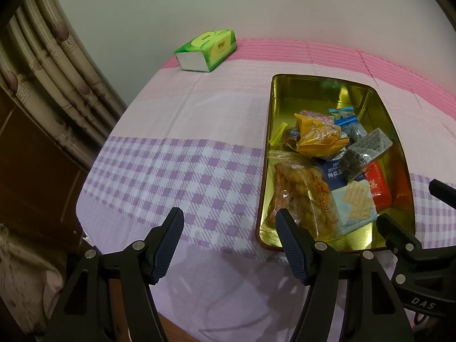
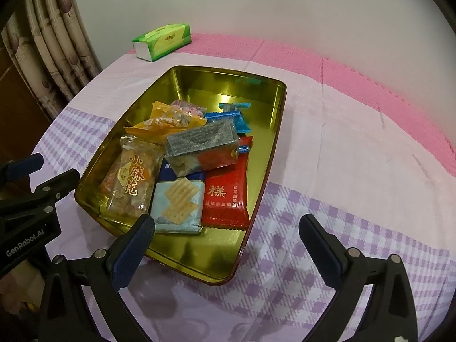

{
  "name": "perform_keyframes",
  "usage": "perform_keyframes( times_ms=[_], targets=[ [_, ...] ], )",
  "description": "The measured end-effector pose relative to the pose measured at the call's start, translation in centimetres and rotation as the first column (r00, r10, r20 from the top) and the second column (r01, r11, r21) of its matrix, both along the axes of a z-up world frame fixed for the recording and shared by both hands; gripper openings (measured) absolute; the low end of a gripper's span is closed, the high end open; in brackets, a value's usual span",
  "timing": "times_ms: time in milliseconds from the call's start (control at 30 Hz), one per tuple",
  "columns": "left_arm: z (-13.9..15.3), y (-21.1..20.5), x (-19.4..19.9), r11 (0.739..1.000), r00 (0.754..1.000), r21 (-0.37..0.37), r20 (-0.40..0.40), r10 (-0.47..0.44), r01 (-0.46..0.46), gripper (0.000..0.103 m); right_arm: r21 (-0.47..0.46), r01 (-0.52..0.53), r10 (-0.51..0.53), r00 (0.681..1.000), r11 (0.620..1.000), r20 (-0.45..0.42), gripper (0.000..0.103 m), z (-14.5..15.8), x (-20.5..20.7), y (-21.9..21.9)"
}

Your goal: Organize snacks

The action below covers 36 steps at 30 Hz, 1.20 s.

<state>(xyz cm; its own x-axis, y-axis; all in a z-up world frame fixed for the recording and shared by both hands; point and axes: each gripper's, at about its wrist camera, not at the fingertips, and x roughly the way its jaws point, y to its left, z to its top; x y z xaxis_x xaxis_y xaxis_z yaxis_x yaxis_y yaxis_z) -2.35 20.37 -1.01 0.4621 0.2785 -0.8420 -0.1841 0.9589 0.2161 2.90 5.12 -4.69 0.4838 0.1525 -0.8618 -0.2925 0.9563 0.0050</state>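
Note:
A gold tin tray (image 1: 269, 119) (image 2: 265, 176) holds several wrapped snacks: a clear bag of fried twists (image 1: 302, 196) (image 2: 129, 182), a pale blue cracker pack (image 1: 356, 202) (image 2: 178, 202), a red cake pack (image 1: 377, 185) (image 2: 226, 196), a grey seaweed block (image 1: 364, 148) (image 2: 202, 145), an orange pack (image 1: 319, 138) (image 2: 166, 121) and blue packs (image 2: 230, 114). My left gripper (image 1: 229, 222) is open and empty, just left of the tray's near corner. My right gripper (image 2: 228, 228) is open and empty above the tray's near end.
A green tissue pack (image 1: 206, 50) (image 2: 162, 41) lies at the table's far left edge. The table has a pink and purple checked cloth (image 1: 176, 168). A curtain (image 1: 51, 65) hangs at the left. The white wall stands behind the table.

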Motion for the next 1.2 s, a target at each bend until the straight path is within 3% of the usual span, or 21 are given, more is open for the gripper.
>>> perform_keyframes(
  times_ms=[1200],
  targets=[
    [-0.30,0.02,0.20,1.000,1.000,0.001,0.001,0.006,-0.006,0.067,0.010,-0.006,0.006,1.000,1.000,0.014,0.100,0.52,-0.30,0.27]
  ],
)
